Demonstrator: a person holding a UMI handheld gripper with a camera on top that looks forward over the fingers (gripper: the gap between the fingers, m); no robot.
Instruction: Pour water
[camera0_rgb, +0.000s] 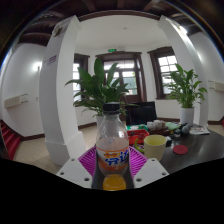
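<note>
Bottle with an orange cap stands upright between the gripper's pink pads, both fingers closed against its sides, with a yellow cup just beyond on the dark table

A: What is seen low in the middle of the frame?

B: A clear bottle with an orange cap is clamped between the pink pads of the hand-held gripper.

A: And to its right?

B: A yellow cup and red lid are seen on the dark counter; potted plants are set behind.
</note>
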